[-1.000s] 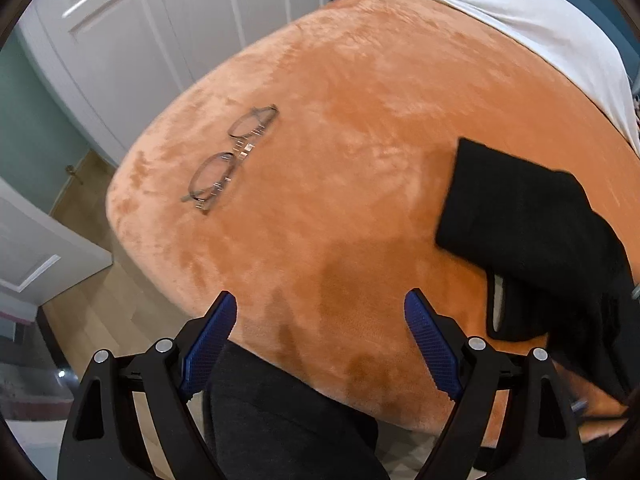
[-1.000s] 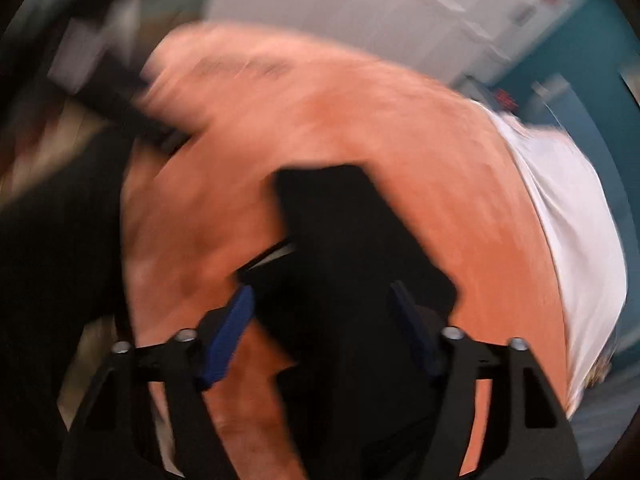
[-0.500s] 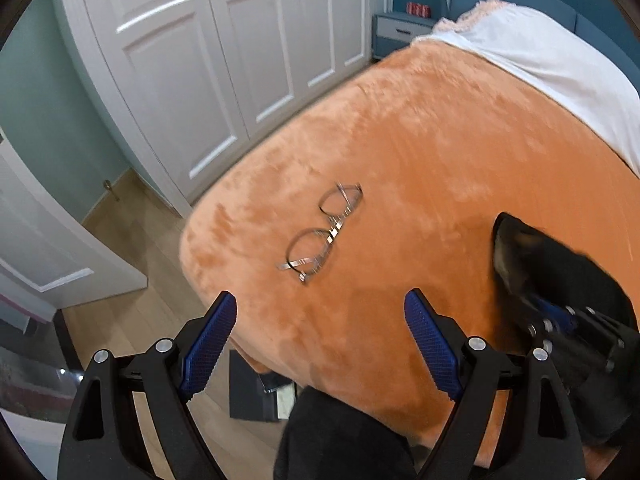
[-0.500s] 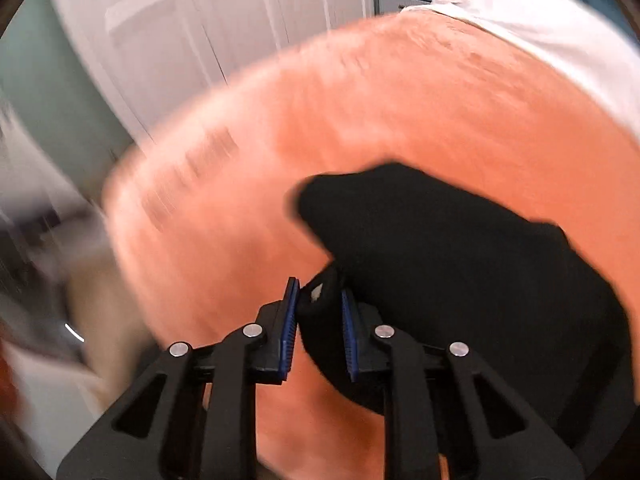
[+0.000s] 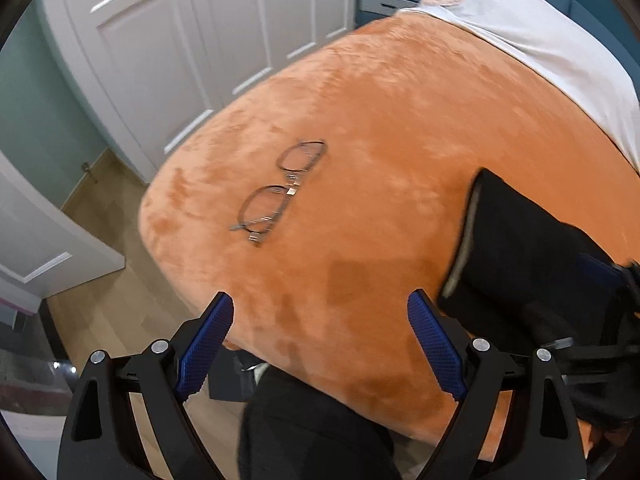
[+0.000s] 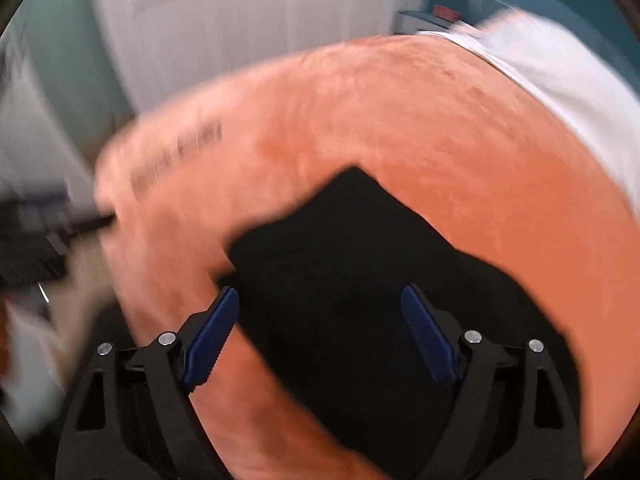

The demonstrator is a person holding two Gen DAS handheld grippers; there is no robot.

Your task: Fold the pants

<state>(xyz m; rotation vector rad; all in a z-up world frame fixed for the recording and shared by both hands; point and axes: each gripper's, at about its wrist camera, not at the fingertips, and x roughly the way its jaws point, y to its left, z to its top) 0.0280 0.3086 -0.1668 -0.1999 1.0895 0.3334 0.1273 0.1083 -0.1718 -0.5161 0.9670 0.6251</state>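
1. Your right gripper (image 6: 320, 320): jaws opening, pads clear of the cloth beneath them.
2. Your left gripper (image 5: 320, 340): jaws opening, nothing between them, over bare orange blanket (image 5: 380, 120).
3. Black pants (image 6: 360, 280): a compact bundle near the bed's front edge; folding looks nearly done, perhaps only tidying left.
4. Eyeglasses (image 5: 280, 192): farther back, apart.

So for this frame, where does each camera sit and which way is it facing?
Left wrist: on the left gripper, angled down over the bed's near corner at the glasses; own wide-apart fingers and a dark-clothed leg show.
Right wrist: on the right gripper, angled down at the black pants; jaws opening, pants between them, pads clear.
Shared: bed, pants, white wardrobe.
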